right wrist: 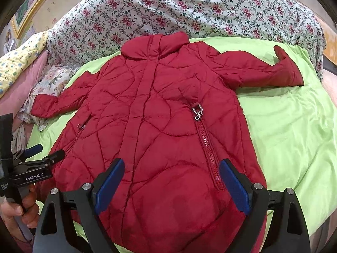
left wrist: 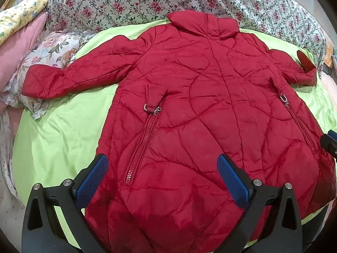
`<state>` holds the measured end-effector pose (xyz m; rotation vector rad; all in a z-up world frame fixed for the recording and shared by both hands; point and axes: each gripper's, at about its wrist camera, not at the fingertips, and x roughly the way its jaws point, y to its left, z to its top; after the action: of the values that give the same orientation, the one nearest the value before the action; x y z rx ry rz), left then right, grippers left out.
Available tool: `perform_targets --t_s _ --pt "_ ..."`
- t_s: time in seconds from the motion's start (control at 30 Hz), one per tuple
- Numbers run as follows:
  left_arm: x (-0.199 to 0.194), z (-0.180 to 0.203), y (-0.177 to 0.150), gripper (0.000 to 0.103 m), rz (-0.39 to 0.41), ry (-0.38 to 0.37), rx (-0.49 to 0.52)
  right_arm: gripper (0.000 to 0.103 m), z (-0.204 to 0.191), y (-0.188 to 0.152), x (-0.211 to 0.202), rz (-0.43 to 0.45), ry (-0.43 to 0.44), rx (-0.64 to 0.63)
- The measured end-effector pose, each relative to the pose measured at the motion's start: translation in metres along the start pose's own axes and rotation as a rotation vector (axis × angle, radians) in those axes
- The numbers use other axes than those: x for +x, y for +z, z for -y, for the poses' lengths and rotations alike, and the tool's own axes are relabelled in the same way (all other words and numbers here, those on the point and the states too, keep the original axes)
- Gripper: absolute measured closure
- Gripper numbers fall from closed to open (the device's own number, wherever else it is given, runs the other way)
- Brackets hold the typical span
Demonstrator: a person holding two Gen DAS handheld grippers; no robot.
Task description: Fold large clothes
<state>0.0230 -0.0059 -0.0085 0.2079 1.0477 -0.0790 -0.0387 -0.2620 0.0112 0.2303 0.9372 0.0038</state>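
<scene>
A red quilted padded coat (left wrist: 200, 97) lies flat and spread out on a light green sheet (left wrist: 63, 130), collar at the far end, both sleeves stretched sideways; it also shows in the right wrist view (right wrist: 160, 109). My left gripper (left wrist: 162, 164) is open and empty, hovering over the coat's hem near the left pocket zipper (left wrist: 141, 145). My right gripper (right wrist: 171, 168) is open and empty over the hem beside the right pocket zipper (right wrist: 208, 154). The left gripper (right wrist: 45, 152) also appears at the left edge of the right wrist view.
A floral quilt (right wrist: 189, 10) is bunched behind the collar. A flowered pillow (left wrist: 52, 48) and pink and yellow bedding (left wrist: 19, 21) lie at the left under the left sleeve cuff. The green sheet (right wrist: 294, 130) extends to the right of the coat.
</scene>
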Motion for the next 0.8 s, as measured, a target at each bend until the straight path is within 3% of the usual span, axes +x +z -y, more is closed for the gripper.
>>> perform_targets --t_s 0.17,0.4,0.8 --pt "0.005 -0.003 0.007 0.0 -0.02 -0.028 -0.02 0.01 0.014 0.009 0.001 0.019 -0.001 0.022" --pt "0.012 -0.006 0.018 0.0 -0.004 -0.005 -0.03 0.01 0.046 0.027 0.001 0.053 -0.025 0.07" --pt "0.029 -0.003 0.023 0.0 -0.05 -0.044 -0.046 0.01 0.147 0.07 0.012 0.103 -0.127 0.245"
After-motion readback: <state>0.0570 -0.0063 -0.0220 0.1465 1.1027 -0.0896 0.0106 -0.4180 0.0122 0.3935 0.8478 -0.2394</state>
